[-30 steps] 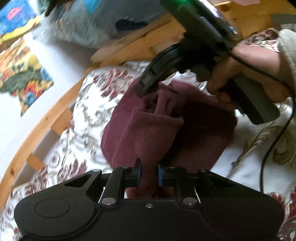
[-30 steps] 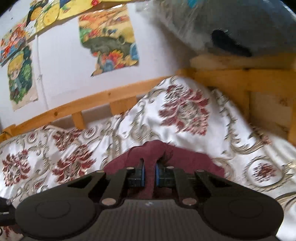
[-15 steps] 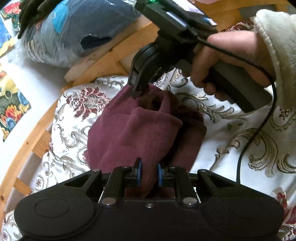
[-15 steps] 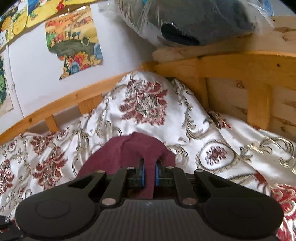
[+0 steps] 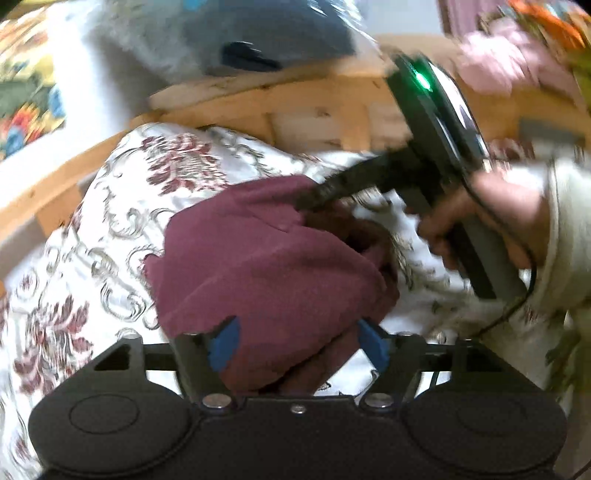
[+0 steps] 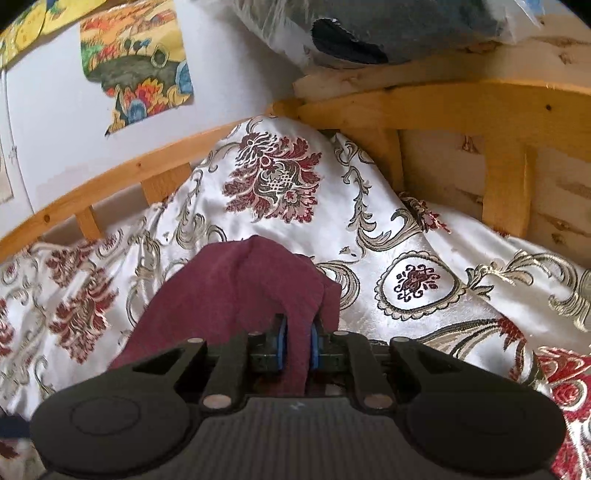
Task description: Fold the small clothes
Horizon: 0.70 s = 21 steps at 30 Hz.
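A maroon garment (image 5: 266, 258) lies bunched on a floral white bedspread (image 5: 110, 229). My left gripper (image 5: 297, 345) is open, its blue pads spread wide with the near edge of the cloth lying loose between them. In the right wrist view my right gripper (image 6: 297, 343) is shut on a fold of the maroon garment (image 6: 240, 288). The right gripper also shows in the left wrist view (image 5: 325, 192), at the cloth's far edge, held by a hand (image 5: 487, 218).
A wooden bed frame (image 6: 424, 107) runs behind and to the right of the bedspread (image 6: 369, 229). A plastic-wrapped dark bundle (image 6: 369, 26) rests on the rail. Colourful pictures (image 6: 136, 66) hang on the white wall. A pink cloth (image 5: 509, 62) lies far right.
My left gripper has opened and let go of the maroon garment. My right gripper has stayed shut on it and carried its fold toward the bed's corner.
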Each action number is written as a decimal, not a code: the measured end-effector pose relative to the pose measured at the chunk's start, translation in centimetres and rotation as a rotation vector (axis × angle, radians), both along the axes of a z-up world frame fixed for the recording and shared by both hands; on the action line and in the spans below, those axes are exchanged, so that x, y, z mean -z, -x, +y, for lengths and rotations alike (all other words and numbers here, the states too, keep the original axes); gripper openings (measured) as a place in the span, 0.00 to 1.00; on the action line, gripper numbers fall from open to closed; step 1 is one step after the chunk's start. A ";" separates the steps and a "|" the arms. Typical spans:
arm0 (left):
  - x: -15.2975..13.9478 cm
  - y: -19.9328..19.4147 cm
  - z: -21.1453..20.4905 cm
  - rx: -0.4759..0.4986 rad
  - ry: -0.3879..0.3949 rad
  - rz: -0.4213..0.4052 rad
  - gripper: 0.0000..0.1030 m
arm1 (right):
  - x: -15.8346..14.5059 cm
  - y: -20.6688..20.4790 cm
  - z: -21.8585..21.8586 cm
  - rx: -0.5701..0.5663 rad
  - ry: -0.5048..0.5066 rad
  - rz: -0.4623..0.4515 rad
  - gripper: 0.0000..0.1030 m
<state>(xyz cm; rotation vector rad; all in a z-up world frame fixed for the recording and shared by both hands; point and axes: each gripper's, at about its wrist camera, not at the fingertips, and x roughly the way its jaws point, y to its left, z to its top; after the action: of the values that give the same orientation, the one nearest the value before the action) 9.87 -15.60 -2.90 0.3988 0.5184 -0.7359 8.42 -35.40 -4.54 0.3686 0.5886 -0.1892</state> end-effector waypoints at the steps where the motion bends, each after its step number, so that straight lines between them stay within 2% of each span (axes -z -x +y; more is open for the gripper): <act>1: -0.2 -0.2 0.6 -0.024 0.032 0.007 0.81 | 0.0 0.1 0.0 0.001 0.006 0.001 0.22; 2: -0.5 -0.5 1.2 -0.047 0.062 0.014 0.82 | -0.1 0.1 0.1 0.005 0.013 0.002 0.26; 4: -0.9 -1.8 2.3 -0.112 0.117 0.031 0.87 | -0.1 0.4 0.1 0.026 0.026 0.004 0.47; 6: -1.1 -3.7 3.2 -0.218 0.161 0.053 0.91 | 0.1 0.9 -0.2 0.045 0.010 -0.011 0.56; 10: -0.9 -9.0 4.7 -0.438 0.206 0.078 0.90 | 0.4 1.3 -1.4 0.084 -0.057 -0.047 0.69; 13: -0.6 -13.8 5.1 -0.614 0.185 0.123 0.85 | 0.4 1.2 -1.7 0.083 -0.065 -0.071 0.78; 14: -0.5 -15.4 5.2 -0.645 0.188 0.152 0.85 | 0.5 1.2 -1.6 0.076 -0.060 -0.080 0.81; 17: 0.2 -18.8 5.3 -0.667 0.242 0.196 0.82 | 0.6 0.9 -1.1 0.055 -0.030 -0.089 0.88; 21: 1.6 -22.6 3.6 -0.570 0.215 0.223 0.81 | 0.7 0.7 -0.3 0.039 0.024 -0.081 0.92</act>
<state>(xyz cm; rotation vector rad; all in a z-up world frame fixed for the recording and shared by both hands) 32.48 -12.03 -4.45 -0.0407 0.7155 -0.2775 7.69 -35.71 -5.26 0.3632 0.4998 -0.2172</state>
